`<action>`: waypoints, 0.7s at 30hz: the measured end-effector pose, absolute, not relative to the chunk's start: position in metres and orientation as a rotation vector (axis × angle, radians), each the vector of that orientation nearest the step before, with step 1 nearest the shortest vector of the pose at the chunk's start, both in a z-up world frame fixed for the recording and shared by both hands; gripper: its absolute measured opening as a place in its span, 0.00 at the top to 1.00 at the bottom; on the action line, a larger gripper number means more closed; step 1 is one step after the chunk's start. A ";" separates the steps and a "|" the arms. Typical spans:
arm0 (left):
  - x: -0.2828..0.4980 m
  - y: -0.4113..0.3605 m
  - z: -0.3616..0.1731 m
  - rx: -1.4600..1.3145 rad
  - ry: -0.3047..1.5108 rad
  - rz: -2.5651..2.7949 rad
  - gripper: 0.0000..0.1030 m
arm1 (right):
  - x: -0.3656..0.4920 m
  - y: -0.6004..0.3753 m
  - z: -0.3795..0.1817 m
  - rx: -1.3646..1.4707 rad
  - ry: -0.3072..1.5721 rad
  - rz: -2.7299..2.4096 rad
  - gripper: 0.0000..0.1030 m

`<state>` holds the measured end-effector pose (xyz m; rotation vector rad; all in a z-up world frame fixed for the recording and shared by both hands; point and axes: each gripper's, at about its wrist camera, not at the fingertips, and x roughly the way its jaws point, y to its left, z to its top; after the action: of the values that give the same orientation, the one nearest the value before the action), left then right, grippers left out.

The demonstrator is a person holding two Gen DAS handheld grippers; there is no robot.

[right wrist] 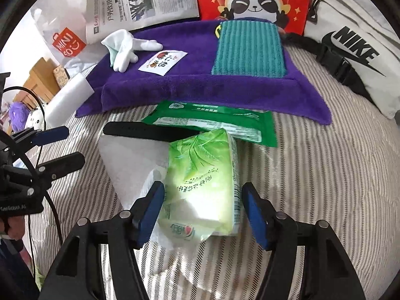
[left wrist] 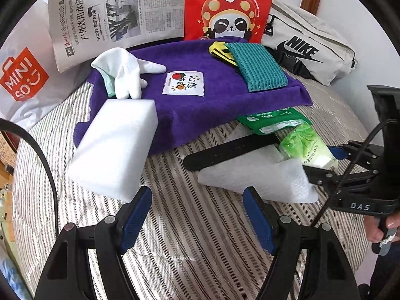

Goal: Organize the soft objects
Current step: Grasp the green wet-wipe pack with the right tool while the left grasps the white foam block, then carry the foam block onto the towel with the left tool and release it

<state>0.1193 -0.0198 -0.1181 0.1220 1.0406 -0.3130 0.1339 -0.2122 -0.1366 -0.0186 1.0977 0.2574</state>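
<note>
Right claw (right wrist: 202,210) spread astride the tissue pack (right wrist: 202,182), not pinching; left claw (left wrist: 197,217) spread, empty. Next, likely: squeeze gently, lift.

Striped bedding (left wrist: 190,225) free betw. white sponge (left wrist: 112,150) & foam sheet (left wrist: 262,175); purple towel (left wrist: 200,100) blocks beyond.

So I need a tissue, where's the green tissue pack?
In the right wrist view the green tissue pack lies low and central, between the right hand-held gripper's open pads, partly on white foam sheet.
</note>
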 end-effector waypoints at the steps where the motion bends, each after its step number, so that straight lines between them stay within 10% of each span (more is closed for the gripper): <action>1: 0.119 -0.020 -0.118 0.119 1.040 -0.315 0.28 | 0.134 -0.211 -0.139 -0.027 1.095 0.250 0.38; 21: 0.112 0.031 -0.106 0.062 0.959 -0.177 0.28 | 0.115 -0.239 -0.117 -0.053 1.026 0.209 0.49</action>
<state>0.1120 0.0313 -0.1056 0.0619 0.9593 -0.1772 0.1153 -0.2394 -0.1170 -0.0531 1.0263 0.2091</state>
